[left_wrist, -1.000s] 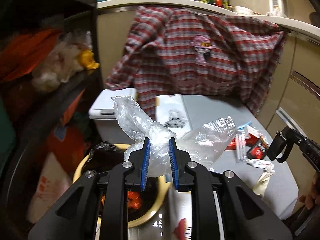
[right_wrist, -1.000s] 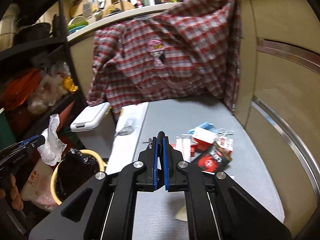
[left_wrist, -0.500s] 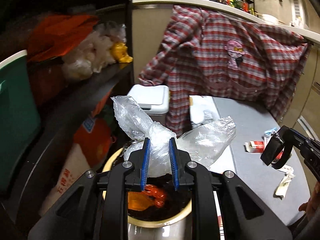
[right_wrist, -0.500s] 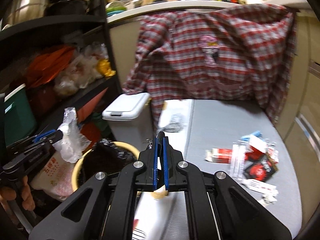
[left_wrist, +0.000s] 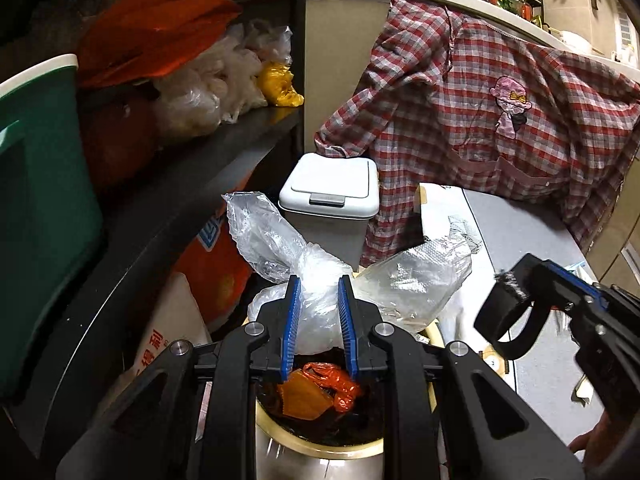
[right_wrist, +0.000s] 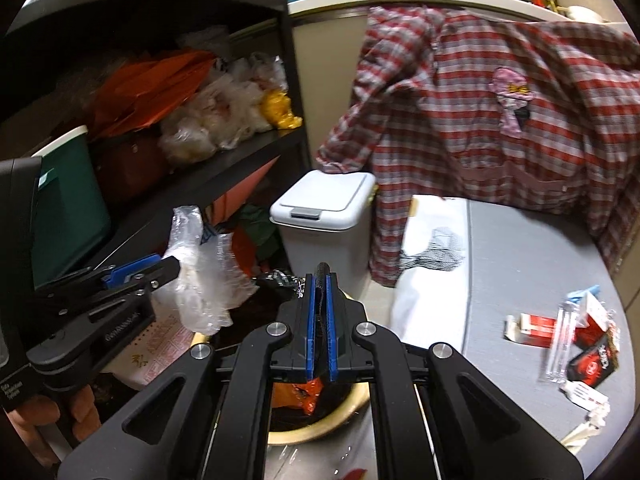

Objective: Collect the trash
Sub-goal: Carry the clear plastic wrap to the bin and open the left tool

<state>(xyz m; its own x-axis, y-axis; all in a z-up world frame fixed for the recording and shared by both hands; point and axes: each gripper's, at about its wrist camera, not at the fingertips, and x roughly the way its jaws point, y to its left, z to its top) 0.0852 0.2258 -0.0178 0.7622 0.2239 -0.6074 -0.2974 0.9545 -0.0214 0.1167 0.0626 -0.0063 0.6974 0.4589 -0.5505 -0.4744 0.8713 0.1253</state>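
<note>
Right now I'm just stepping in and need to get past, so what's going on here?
A person is collecting trash with two handheld grippers. The left gripper is clamped on a crumpled clear plastic bag and holds it over the open yellow-rimmed bin, which already has orange scraps inside. The right gripper is shut, pinching something thin and black beside it. More wrappers lie on the grey table.

I see a grey tabletop (right_wrist: pixel 520 264) with a white sheet (right_wrist: pixel 424 272) lying on its 9 o'clock edge. Red packets (right_wrist: pixel 532 326) and wrappers (right_wrist: pixel 584 394) cluster at 3 o'clock. A plaid shirt (right_wrist: pixel 500 120) drapes onto its 12 o'clock end. The dark shelf (right_wrist: pixel 224 164) at 10 o'clock carries plastic bags (right_wrist: pixel 216 120).
</note>
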